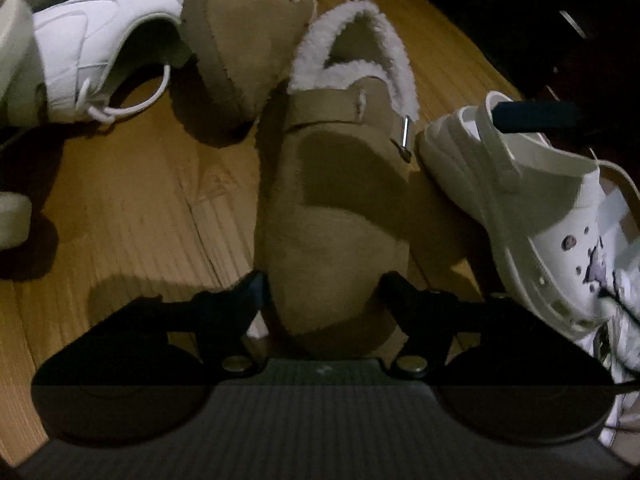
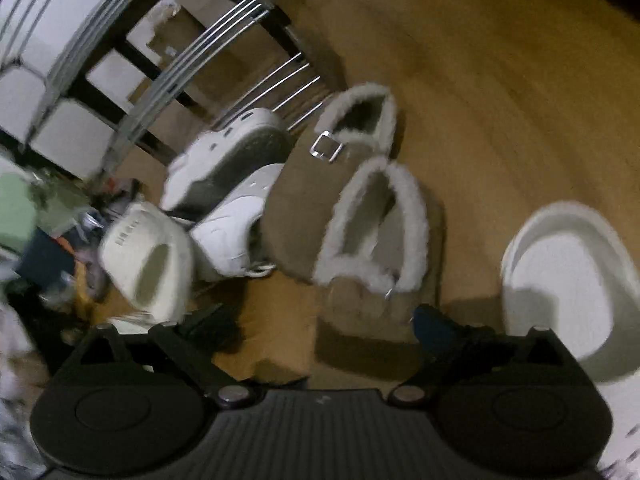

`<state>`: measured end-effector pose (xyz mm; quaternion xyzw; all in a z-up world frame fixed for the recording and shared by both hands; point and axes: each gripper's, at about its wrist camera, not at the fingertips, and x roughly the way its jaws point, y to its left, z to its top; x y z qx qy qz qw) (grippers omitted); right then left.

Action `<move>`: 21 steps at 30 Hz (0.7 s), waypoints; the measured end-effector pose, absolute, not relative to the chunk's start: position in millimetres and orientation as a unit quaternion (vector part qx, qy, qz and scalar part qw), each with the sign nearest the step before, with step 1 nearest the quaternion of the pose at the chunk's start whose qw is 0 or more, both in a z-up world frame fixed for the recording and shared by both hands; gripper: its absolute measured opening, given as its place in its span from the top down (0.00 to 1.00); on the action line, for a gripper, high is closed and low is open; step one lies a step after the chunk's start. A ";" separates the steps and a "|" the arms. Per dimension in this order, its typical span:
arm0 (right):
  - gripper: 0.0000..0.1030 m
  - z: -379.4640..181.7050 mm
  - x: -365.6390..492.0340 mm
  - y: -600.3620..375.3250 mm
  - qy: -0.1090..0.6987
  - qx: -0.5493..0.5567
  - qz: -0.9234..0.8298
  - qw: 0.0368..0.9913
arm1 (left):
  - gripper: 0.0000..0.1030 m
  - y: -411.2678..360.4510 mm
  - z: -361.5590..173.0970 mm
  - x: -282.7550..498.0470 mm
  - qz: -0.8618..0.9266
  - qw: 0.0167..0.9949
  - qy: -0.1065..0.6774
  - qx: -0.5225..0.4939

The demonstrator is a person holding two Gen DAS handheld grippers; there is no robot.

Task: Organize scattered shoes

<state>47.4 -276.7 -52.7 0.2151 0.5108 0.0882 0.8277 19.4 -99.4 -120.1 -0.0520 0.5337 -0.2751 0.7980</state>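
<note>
The toe of a tan fleece-lined clog (image 1: pixel 332 216) is flanked by the half-open jaws of the left gripper (image 1: pixel 324 288) on the wooden floor (image 1: pixel 132 208); whether the pads press it cannot be told. The right gripper (image 2: pixel 320 328) is held wide open and empty, beside a white clog (image 2: pixel 568 276).

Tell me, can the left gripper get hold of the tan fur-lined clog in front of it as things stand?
Probably yes: the left gripper already straddles the toe of the tan clog, nothing covering it; the white clog sits close alongside.
</note>
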 end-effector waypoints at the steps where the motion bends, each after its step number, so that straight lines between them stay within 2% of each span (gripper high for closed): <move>1: 0.04 -59.3 53.4 -272.2 0.527 0.198 0.083 0.822 | 0.42 -100.6 -119.2 16.9 -0.274 0.797 0.535 -0.055; 4: 0.04 -82.0 68.7 -261.1 0.565 0.167 0.065 0.805 | 0.43 -102.9 -118.9 11.5 -0.283 0.790 0.541 -0.059; 12: 0.06 -109.1 86.7 -231.3 0.592 0.078 0.062 0.800 | 0.44 -89.2 -119.9 -1.6 -0.293 0.786 0.540 -0.066; 14: 0.26 -107.8 79.8 -223.9 0.581 0.055 0.074 0.809 | 0.44 -87.9 -114.5 -6.6 -0.302 0.786 0.537 -0.059; 16: 0.38 -101.6 69.2 -220.8 0.565 0.039 0.095 0.819 | 0.44 -88.2 -107.0 -12.9 -0.314 0.786 0.531 -0.045; 17: 0.43 -98.8 63.6 -221.8 0.560 0.039 0.101 0.821 | 0.48 -89.5 -99.8 -18.9 -0.328 0.786 0.524 -0.035; 19: 0.47 -93.1 52.3 -224.4 0.553 0.038 0.109 0.825 | 0.55 -95.1 -90.1 -27.4 -0.351 0.782 0.515 -0.024; 21: 0.47 -87.4 40.5 -230.0 0.554 0.031 0.105 0.825 | 0.55 -104.8 -78.4 -35.5 -0.377 0.773 0.509 -0.025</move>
